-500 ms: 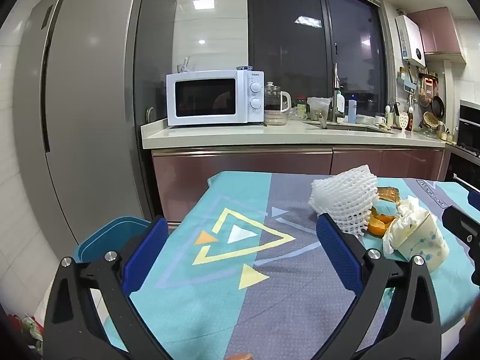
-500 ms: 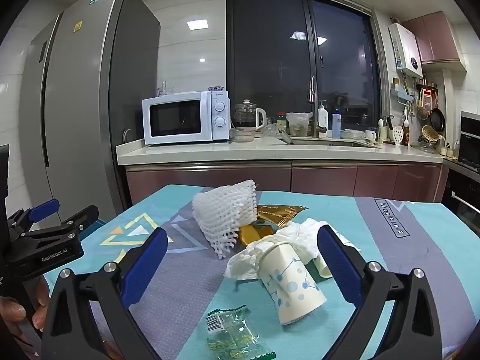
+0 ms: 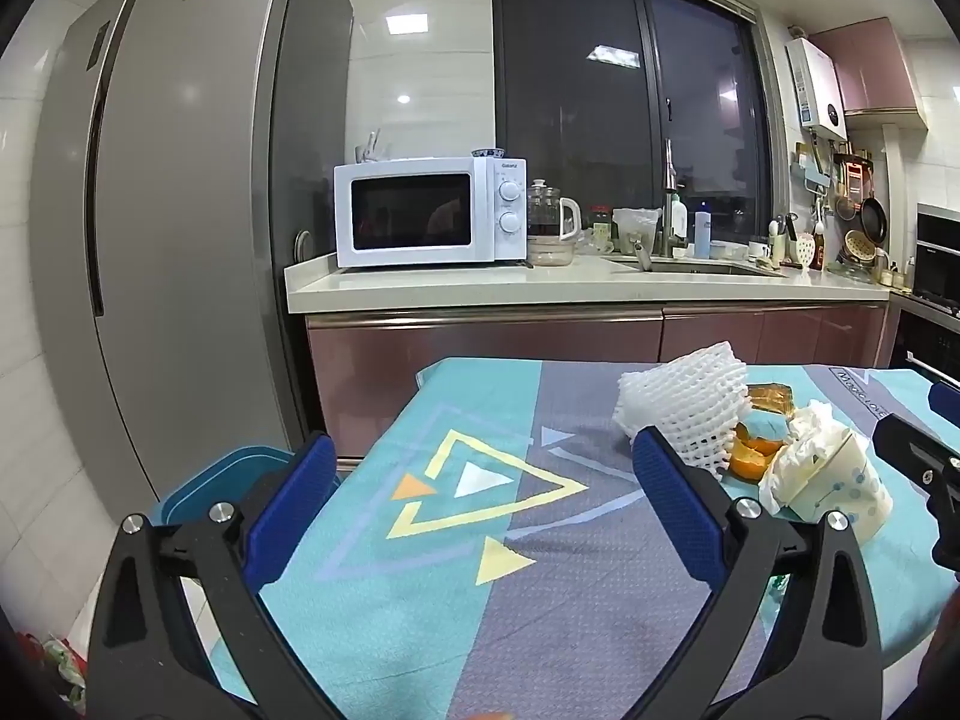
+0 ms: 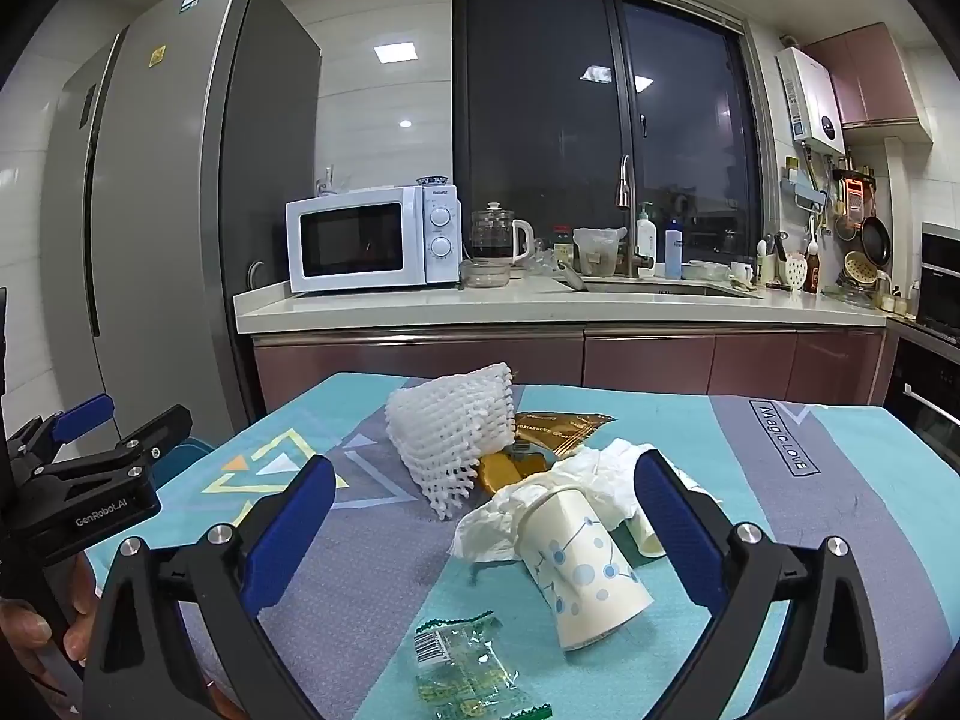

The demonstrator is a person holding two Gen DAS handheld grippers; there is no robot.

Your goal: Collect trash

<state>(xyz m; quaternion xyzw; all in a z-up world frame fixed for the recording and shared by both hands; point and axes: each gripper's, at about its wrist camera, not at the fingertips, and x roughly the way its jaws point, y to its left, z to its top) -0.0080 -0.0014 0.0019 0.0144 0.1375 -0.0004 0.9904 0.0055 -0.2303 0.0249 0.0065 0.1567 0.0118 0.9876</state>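
Trash lies in a heap on the patterned tablecloth [image 4: 840, 480]: a white foam fruit net [image 4: 456, 438], a gold wrapper [image 4: 558, 429], orange peel [image 4: 501, 471], crumpled tissue [image 4: 600, 471] and a tipped paper cup with blue dots [image 4: 585, 576]. A clear green-edged snack wrapper [image 4: 465, 669] lies nearest me. My right gripper [image 4: 483, 522] hangs open just short of the cup, nothing between its fingers. My left gripper [image 3: 483, 504] is open over bare cloth, left of the foam net [image 3: 684, 408] and the cup [image 3: 840, 486]. The left gripper [image 4: 96, 450] also shows in the right wrist view.
A blue bin [image 3: 228, 483] stands on the floor past the table's left edge, by a tall grey fridge [image 3: 168, 240]. Behind the table runs a counter [image 4: 540, 303] with a white microwave [image 4: 372, 240], a kettle and a sink. An oven [image 4: 936, 294] is at right.
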